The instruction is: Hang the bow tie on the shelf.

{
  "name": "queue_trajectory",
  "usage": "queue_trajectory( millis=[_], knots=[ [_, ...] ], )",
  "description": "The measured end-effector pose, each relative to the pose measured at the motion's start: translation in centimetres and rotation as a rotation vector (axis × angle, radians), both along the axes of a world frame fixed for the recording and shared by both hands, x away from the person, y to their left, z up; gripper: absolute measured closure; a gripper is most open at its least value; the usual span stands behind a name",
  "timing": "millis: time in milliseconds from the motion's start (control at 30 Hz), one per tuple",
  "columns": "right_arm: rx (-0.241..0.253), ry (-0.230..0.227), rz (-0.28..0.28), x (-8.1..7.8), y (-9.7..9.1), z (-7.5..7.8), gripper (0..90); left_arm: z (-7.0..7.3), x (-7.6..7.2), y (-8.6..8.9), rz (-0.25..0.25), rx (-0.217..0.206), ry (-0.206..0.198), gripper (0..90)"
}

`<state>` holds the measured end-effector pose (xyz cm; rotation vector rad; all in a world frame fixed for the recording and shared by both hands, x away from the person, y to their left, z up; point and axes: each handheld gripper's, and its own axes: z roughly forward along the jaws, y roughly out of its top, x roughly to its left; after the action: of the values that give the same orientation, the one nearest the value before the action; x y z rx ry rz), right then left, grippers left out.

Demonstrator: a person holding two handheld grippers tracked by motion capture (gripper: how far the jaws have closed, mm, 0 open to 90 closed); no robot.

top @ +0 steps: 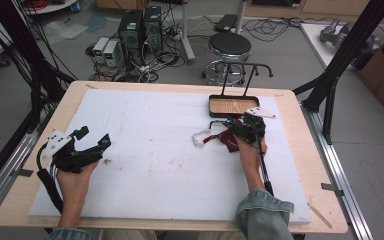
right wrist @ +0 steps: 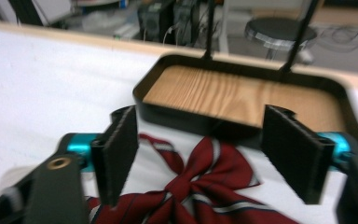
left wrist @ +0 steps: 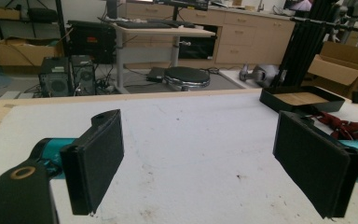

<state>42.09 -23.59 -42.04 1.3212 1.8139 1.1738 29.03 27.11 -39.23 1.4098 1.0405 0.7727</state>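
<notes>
Two risks are standing out at the bow. First, the right gripper is hanging over soft, flat cloth, so its pads could be closing on one loop alone, or skidding across the fabric and bunching it against the mat. Second, the white strap is trailing off the bow toward the mat's middle, and it could be dragging behind or snagging on the tray rim if the bow gets lifted that way.

Bow is lying near the mat's far right corner, just in front of the tray, apart from it as far as I can judge. Right jaws are standing apart, straddling the knot, not pressing on it. Right hand is reaching forward, forearm running up from the near edge, gripper pitched down over the bow.

Left gripper is sitting by the left edge, jaws wide apart with nothing between, aimed across the mat; left hand is resting low.
</notes>
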Motion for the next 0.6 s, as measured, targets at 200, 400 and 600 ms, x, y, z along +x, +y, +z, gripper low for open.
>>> queue_trajectory(
  millis=[200,400,600],
  knots=[
    [-0.017,0.120,0.016,1.3,0.7,-2.1,36.9,0.1,0.0,0.3,0.008,-0.008,-0.003,16.6],
    [-0.072,0.198,0.014,2.0,1.0,-2.9,46.9,0.0,0.1,0.2,0.006,-0.012,-0.002,16.7],
    [-0.112,0.218,0.038,2.1,1.4,-2.9,67.0,0.1,0.1,0.1,0.001,-0.010,-0.001,16.7]
  ],
)
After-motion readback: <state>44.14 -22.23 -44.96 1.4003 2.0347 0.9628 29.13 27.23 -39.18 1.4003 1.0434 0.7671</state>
